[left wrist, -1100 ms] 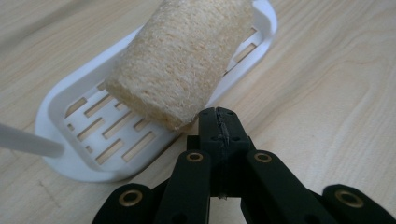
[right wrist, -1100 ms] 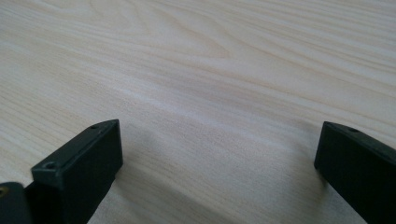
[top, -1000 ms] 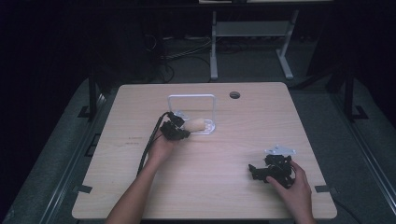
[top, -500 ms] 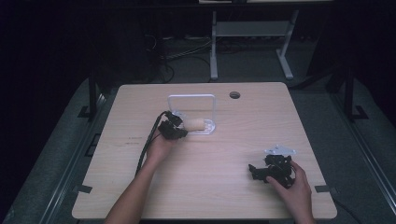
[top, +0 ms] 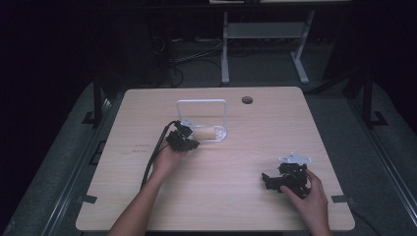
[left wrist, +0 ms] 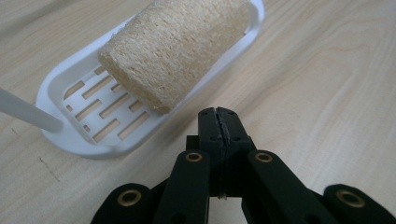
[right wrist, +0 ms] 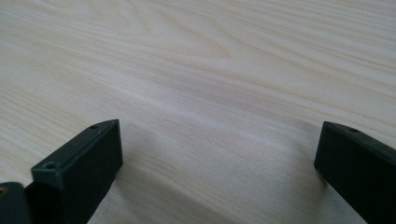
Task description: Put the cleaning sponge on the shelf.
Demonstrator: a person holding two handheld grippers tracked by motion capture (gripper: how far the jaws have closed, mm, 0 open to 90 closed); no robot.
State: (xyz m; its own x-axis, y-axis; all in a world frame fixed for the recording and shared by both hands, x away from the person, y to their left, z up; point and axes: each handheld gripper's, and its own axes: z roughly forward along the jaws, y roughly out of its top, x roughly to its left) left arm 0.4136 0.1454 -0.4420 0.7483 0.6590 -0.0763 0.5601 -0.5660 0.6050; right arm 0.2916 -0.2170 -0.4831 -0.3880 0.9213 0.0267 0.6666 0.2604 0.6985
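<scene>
Left gripper view: hand-held gripper (left wrist: 219,122) stays closed beside loofah (left wrist: 175,44).

Bare desk (top: 236,162) lies open between both tools. Only the white soap dish (left wrist: 84,126), its loofah (left wrist: 175,46) and upright clear frame (top: 202,115) block the left tool (left wrist: 218,114).

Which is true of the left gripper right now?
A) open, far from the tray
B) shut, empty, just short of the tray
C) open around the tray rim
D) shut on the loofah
B: in the left gripper view the left gripper has its jaws pressed together with nothing between them, and bare table lies between their tips and the white tray that holds the loofah.
</scene>
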